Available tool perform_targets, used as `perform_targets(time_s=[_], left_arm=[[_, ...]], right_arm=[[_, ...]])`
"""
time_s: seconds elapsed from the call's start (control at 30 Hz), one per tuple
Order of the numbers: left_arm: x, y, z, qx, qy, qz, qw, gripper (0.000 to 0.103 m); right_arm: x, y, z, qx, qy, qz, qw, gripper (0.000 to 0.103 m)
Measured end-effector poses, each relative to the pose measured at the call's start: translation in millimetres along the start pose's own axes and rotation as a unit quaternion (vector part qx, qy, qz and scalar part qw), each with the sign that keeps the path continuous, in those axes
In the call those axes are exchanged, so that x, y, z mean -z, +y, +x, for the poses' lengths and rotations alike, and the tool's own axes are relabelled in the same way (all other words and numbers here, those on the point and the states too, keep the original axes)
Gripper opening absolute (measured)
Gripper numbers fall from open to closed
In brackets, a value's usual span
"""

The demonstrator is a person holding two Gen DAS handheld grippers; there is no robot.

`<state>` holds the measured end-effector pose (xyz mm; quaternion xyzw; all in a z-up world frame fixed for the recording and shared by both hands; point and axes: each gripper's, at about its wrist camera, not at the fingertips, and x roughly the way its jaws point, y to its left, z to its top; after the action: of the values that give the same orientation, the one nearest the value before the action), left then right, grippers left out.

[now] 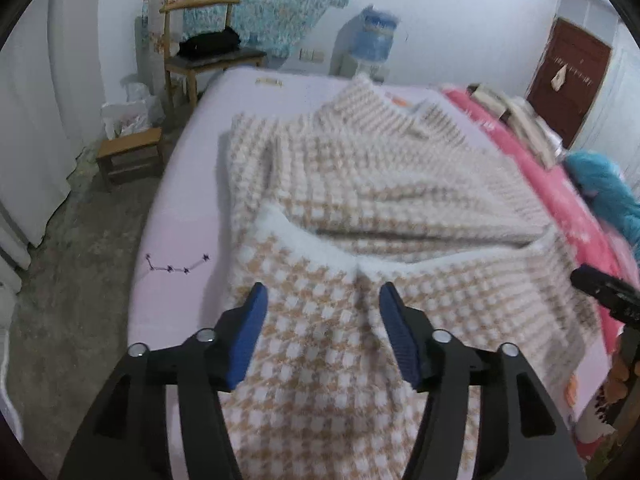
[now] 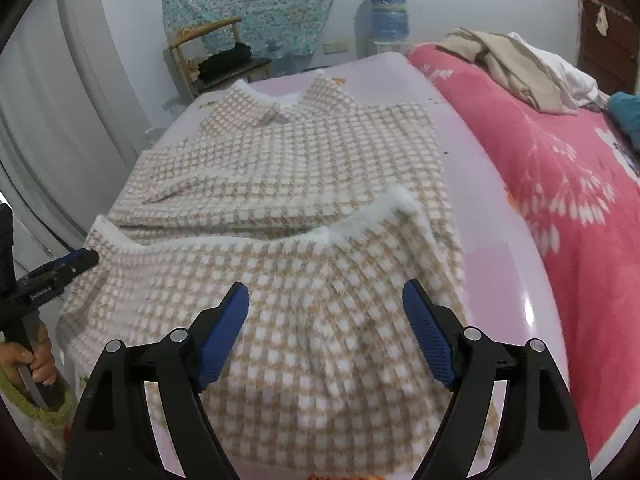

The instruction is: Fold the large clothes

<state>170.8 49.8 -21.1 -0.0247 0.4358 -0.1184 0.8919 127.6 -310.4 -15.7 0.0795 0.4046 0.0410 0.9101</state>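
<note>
A large fuzzy beige-and-white checked sweater (image 1: 360, 184) lies on a lilac sheet on the bed, collar at the far end. Its near part, with a white trimmed hem, is folded up over the body. It also shows in the right wrist view (image 2: 288, 168). My left gripper (image 1: 320, 296) is open and empty, just above the folded near part, at its left half. My right gripper (image 2: 326, 292) is open and empty above the right half. Each gripper's tip shows in the other's view, the right one (image 1: 600, 288) and the left one (image 2: 76, 262).
A pink flowered blanket (image 2: 560, 168) covers the bed's right side, with beige and white clothes (image 2: 516, 64) and a teal item on it. A wooden chair (image 1: 200, 52), a small stool (image 1: 132, 152) and a water dispenser (image 1: 372, 40) stand beyond the bed's left and far sides.
</note>
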Motion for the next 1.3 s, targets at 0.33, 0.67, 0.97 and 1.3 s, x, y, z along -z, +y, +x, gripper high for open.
perform_targets(time_s=[0.33,0.67,0.97,1.3], left_arm=[[6,-14,24,-0.024,0.021,0.029,0.9991,0.082],[5,-32,35,-0.061,0.033,0.050,0.9963,0.096],[5,-35,39,-0.073,0.036,0.055,0.9951,0.097],[7,-34,39,-0.076,0.038,0.054,0.9950,0.097]], right_arm=[[7,-3,46,0.018,0.053,-0.017,0.998,0.089],[9,11,53,0.028,0.055,-0.030,0.998,0.095],[11,19,54,0.036,0.054,-0.035,0.997,0.095],[9,22,55,0.042,0.061,-0.035,0.997,0.095]])
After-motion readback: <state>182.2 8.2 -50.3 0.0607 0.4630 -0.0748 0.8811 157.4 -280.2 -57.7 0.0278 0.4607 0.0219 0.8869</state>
